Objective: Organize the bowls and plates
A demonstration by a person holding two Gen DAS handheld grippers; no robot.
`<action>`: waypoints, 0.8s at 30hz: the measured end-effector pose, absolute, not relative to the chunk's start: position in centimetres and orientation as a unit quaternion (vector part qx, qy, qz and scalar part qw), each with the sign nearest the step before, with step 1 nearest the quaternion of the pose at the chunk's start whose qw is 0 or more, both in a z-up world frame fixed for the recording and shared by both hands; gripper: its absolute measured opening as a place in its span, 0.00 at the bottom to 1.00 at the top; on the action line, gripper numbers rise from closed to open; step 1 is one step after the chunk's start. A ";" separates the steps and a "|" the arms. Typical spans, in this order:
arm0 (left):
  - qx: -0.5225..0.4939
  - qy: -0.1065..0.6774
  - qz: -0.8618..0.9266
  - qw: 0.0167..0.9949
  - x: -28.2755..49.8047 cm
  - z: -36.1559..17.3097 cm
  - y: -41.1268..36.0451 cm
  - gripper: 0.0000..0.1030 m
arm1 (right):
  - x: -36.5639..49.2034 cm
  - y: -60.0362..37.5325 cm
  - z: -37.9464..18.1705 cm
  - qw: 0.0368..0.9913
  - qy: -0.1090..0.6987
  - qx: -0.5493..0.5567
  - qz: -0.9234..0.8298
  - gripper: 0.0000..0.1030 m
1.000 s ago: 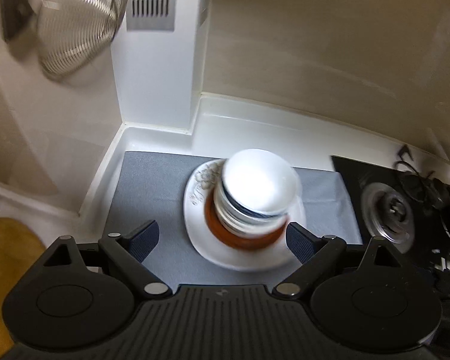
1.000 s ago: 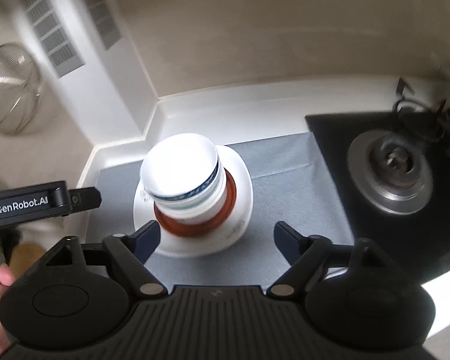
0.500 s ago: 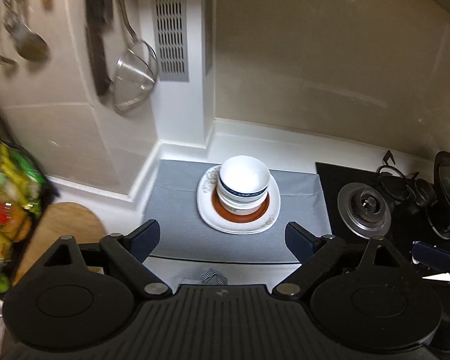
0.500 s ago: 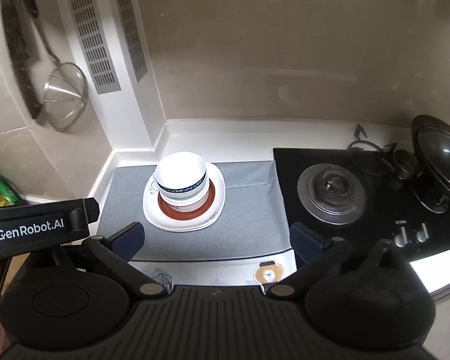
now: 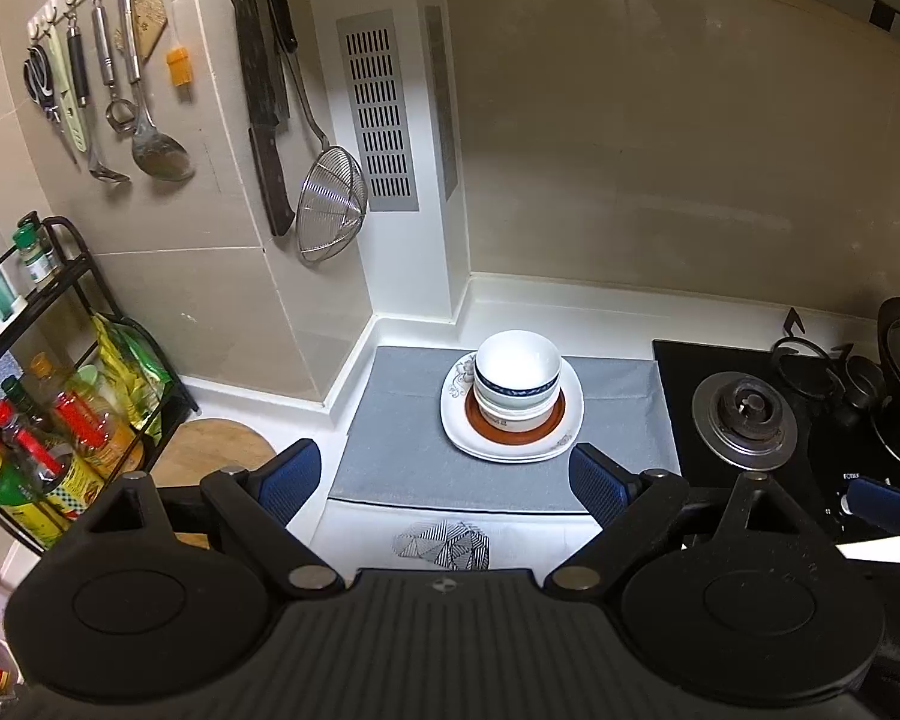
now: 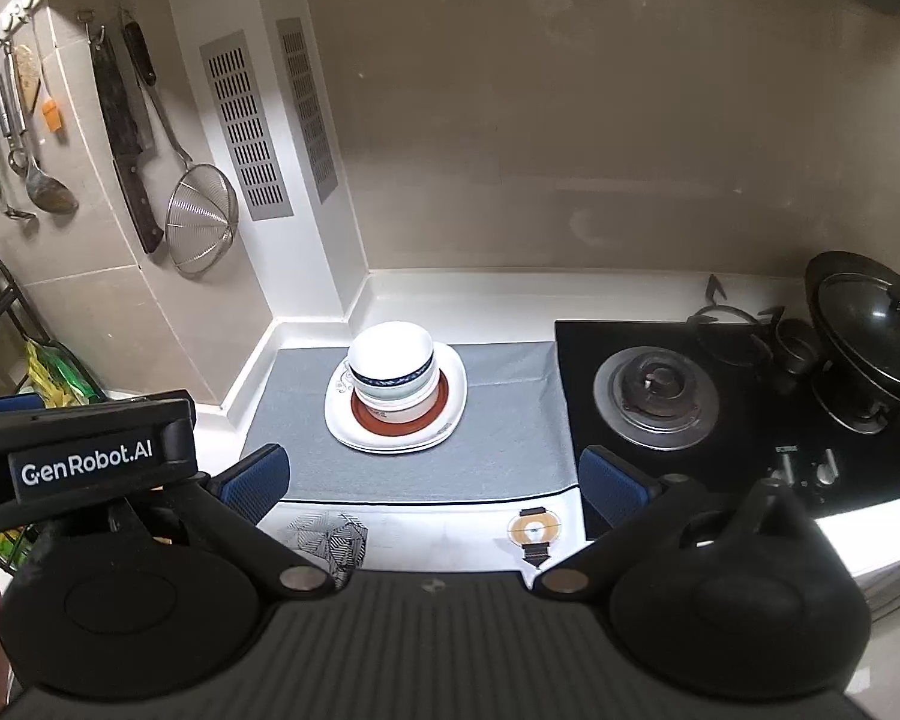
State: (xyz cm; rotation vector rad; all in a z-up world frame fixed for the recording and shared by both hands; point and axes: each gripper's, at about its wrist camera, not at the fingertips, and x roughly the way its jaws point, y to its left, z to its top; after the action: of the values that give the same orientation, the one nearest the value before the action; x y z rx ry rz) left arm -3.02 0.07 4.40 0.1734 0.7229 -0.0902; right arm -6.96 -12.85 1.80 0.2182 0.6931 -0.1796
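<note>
We hold left gripper (image 5: pixel 444 483) and right gripper (image 6: pixel 432 480) spread, empty, short of stacked bowls (image 5: pixel 515 378) on plates (image 5: pixel 468 444).

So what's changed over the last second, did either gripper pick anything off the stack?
No. Both grippers pulled back and up from the dish stack: the left gripper and right gripper are open and empty, well short of it. Unchanged: the bowls sit stacked on the brown-rimmed plate, on the white plate, on the grey mat.
</note>
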 end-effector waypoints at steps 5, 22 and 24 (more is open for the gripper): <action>0.090 0.358 -0.037 0.929 -4.2 4.0 -0.4 0.86 | -8.0 -13.0 1.4 0.931 0.340 0.099 -0.088 1.00; 0.109 0.368 -0.049 0.922 -5.6 2.6 -2.0 0.85 | -8.7 -13.7 -0.5 0.922 0.365 0.100 -0.080 1.00; 0.110 0.367 -0.047 0.923 -5.6 2.6 -2.1 0.87 | -8.7 -13.7 -0.6 0.922 0.365 0.099 -0.082 1.00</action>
State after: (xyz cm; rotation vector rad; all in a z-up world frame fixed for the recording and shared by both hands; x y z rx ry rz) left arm -5.59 -2.06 2.56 0.2256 0.7529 -0.0975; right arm -8.71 -13.69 -0.57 0.2043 0.7490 -0.1679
